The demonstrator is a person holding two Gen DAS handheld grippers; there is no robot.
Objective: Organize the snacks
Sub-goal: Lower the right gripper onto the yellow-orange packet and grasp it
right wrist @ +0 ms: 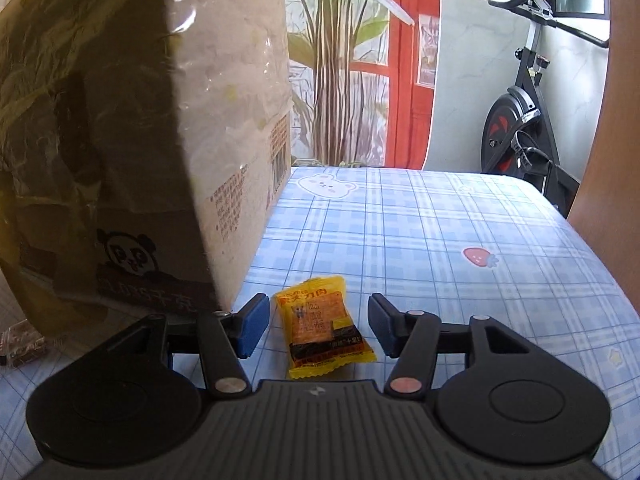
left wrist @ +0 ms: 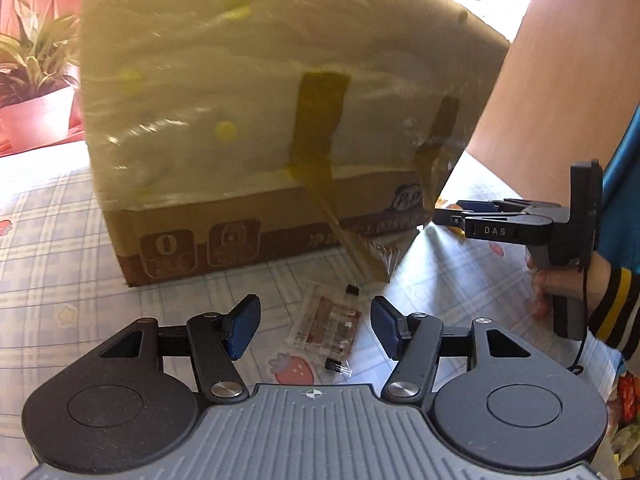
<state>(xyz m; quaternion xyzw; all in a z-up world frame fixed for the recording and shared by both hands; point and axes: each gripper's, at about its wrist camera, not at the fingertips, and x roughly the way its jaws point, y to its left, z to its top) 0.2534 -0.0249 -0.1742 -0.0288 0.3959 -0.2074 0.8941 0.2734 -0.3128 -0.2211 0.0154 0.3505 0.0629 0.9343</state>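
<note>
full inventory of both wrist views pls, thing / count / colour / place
box: 1, brown cardboard under clear wrap, on the table, left in the right wrist view
yellow packet: 1, yellow-orange, on the cloth between the right gripper's open jaws, untouched
clear packet: 1, clear with red-brown print, on the cloth between the left gripper's open jaws, untouched
tablecloth: 1, blue-white check with strawberry and bear prints, covers the table
potted plant: 1, green leaves in a pale pot, far left behind the box
exercise bike: 1, black with red, past the table's far edge
left gripper: 1, black with blue pads, open
right gripper: 1, black with blue pads, open
hand: 1, striped cuff, holds the right gripper
</note>
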